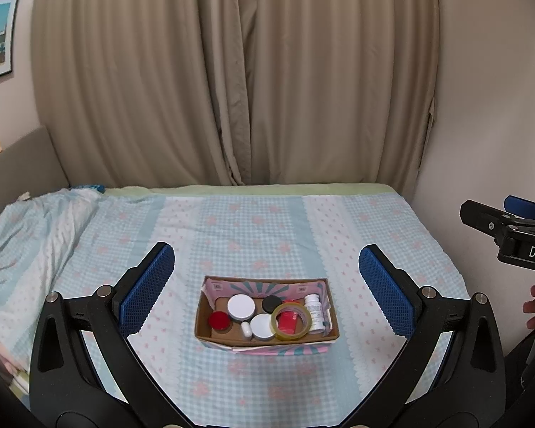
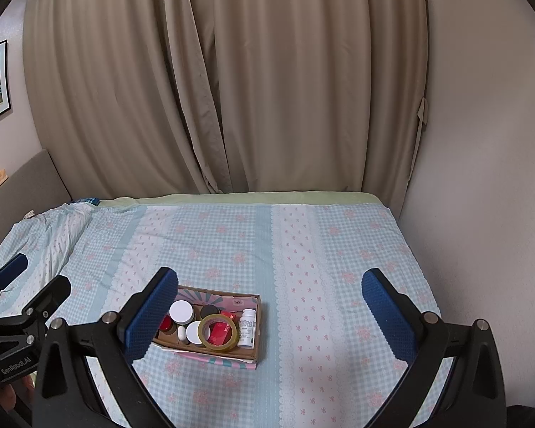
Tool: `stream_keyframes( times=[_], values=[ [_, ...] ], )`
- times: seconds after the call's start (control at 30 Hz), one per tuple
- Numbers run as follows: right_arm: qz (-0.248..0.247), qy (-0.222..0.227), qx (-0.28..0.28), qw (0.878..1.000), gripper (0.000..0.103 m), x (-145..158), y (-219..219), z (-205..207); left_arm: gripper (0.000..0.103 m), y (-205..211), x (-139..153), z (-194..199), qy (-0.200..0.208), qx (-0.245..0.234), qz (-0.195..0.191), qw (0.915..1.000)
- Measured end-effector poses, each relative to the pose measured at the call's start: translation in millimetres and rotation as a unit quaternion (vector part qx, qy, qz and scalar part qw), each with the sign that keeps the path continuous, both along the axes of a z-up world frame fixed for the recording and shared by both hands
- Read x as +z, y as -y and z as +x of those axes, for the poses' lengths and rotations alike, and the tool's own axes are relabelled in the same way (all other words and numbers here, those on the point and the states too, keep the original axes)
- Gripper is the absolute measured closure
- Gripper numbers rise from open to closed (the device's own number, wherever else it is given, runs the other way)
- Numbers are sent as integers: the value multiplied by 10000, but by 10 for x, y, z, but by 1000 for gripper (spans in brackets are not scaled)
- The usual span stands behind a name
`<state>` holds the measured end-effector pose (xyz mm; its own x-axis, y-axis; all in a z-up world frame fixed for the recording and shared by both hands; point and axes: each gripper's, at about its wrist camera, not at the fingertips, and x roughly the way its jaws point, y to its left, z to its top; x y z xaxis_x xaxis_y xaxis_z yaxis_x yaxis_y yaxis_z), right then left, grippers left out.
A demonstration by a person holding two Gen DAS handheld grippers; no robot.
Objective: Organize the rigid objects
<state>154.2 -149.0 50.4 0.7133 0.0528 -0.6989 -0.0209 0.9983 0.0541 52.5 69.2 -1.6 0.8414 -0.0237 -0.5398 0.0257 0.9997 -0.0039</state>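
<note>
With both my left gripper (image 1: 266, 285) and right gripper (image 2: 269, 306) spread wide and holding nothing, every small item already sits in the cardboard box (image 1: 264, 343) at 12 o'clock on the bed (image 1: 374, 235), fitting either just-packed or awaiting unpacking.

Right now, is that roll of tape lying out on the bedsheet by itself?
No, the roll of tape sits inside the cardboard box, leaning over a red packet.

We see soft, even indoor light, shadows faint beside the box (image 1: 266, 315) (sharp there), while fisheye bending darkens both views' corners.
</note>
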Motion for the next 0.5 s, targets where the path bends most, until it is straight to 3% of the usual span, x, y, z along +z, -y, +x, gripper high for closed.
stream_keyframes(
  times=[0.5],
  values=[
    [14,34,21,10000,0,18,0,29,0,10,-18,25,21,36,-25,10000]
  ],
)
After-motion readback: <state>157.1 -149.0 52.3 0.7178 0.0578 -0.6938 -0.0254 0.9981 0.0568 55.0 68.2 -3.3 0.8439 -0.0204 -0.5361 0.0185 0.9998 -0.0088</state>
